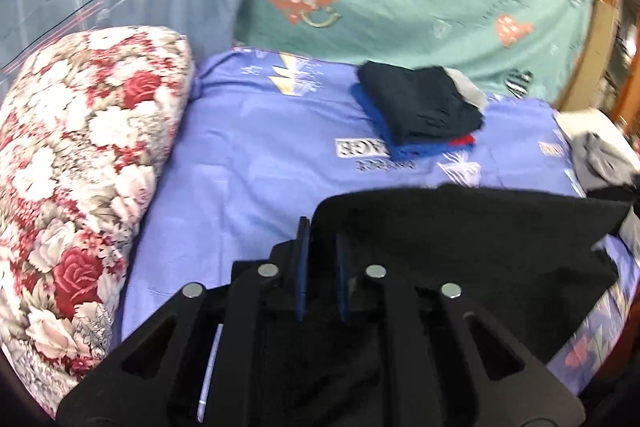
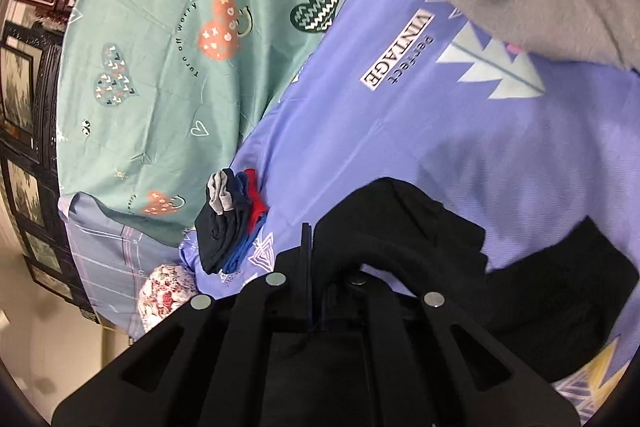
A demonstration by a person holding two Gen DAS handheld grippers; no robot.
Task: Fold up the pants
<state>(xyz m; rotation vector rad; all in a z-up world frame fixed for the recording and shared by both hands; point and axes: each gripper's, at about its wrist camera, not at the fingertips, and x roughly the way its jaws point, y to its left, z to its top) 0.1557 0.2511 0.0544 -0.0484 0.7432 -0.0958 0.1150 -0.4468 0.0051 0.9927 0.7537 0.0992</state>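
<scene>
Left gripper (image 1: 322,247) clamped on black soft fabric pants (image 1: 480,227) | right gripper (image 2: 316,251) clamped on same pants (image 2: 400,227) | pants hang between both over purple printed bedsheet (image 1: 248,163), cloth trailing to the right | fold probably next.

A bedroom at home.
Ahead of the tool lies a bed with a purple sheet (image 1: 256,163), a floral pillow (image 1: 80,187) to its left, framed pictures (image 2: 24,95) beyond.

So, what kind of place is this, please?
Most likely a bedroom: the work surface is a bed with a purple printed sheet, a floral pillow lies beside it, and framed pictures hang on the wall.
</scene>
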